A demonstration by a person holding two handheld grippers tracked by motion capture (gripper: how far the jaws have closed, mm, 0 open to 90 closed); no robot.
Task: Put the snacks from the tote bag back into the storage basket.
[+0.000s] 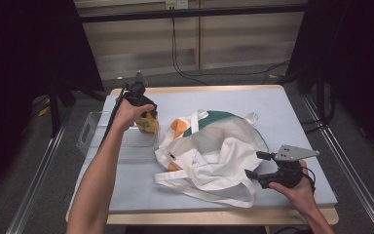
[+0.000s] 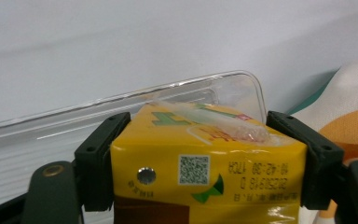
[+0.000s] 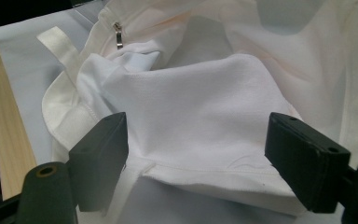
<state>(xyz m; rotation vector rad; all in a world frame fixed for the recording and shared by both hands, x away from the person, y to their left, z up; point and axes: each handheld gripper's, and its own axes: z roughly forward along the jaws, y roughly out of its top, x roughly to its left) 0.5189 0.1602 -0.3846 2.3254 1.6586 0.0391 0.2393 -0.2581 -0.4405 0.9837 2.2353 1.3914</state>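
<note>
High view: a wooden table carries a pale blue mat that covers nearly all of its top, leaving a wood strip at the far and near edges. Around it lie grey floor, metal rails along both sides, black curtains left and right, and a slatted wall with cables hanging behind.

The left gripper is held out over the mat's far left part, its jaws closed on a yellow carton. In the left gripper view the carton fills the span between the jaws, both touching its sides. Just below and beyond it sits a clear bin near the mat's left edge; its rim shows past the carton.

To the right of that gripper, mid-mat, a white bag lies crumpled, straps trailing toward the near edge. The right gripper is at the bag's right side with jaws spread wide; in the right gripper view white cloth lies between them, not pinched. Bare mat stays open behind it and along the far edge.
</note>
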